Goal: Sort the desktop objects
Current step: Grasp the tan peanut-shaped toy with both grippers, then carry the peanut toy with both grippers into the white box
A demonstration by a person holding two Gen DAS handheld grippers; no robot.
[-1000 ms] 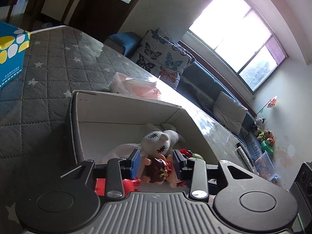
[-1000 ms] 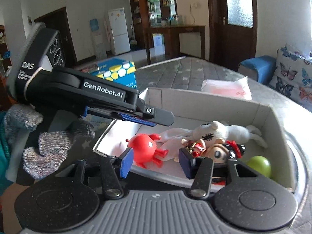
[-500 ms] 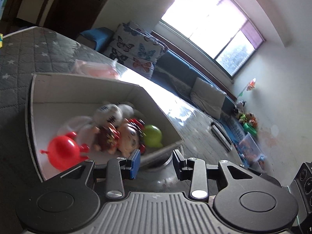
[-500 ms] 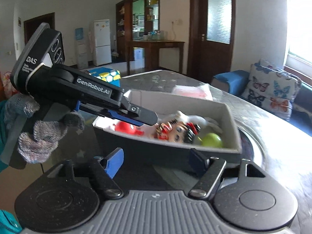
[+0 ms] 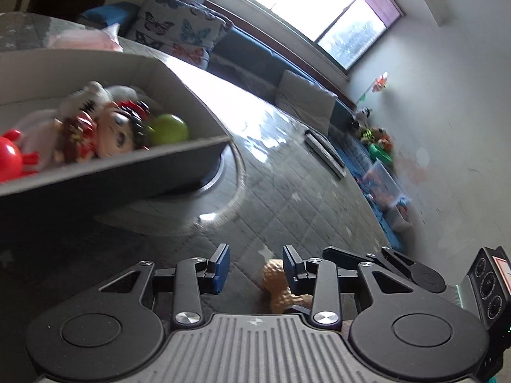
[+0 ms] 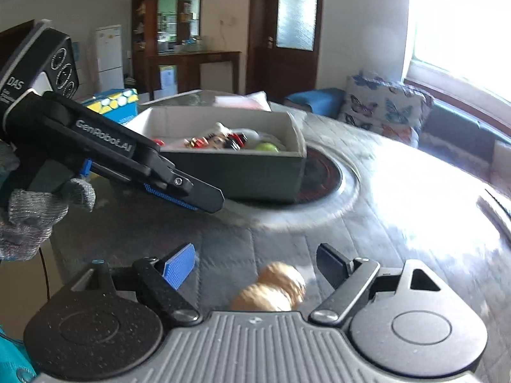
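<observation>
A grey cardboard box (image 6: 236, 169) (image 5: 111, 172) stands on the quilted table and holds a red toy (image 5: 9, 159), a doll (image 5: 111, 131), a white plush (image 5: 86, 95) and a green ball (image 5: 166, 129). A tan bumpy toy (image 6: 274, 285) (image 5: 278, 282) lies on the table close below both grippers. My right gripper (image 6: 255, 266) is open and empty, with the tan toy between its jaws. My left gripper (image 5: 255, 266) is open and empty; it also shows in the right wrist view (image 6: 188, 196), left of the box.
A round turntable inset (image 6: 332, 188) lies under the box. A pink packet (image 5: 83, 40) and a blue-and-yellow box (image 6: 111, 103) sit behind it. A dark flat remote (image 5: 322, 151) lies at the table's far right. A sofa with cushions (image 6: 386, 105) stands beyond.
Both grippers have pulled back from the box toward the near table edge. The doll stays in the box. The tan toy has come into view under both grippers, and the right jaws stand wider.
</observation>
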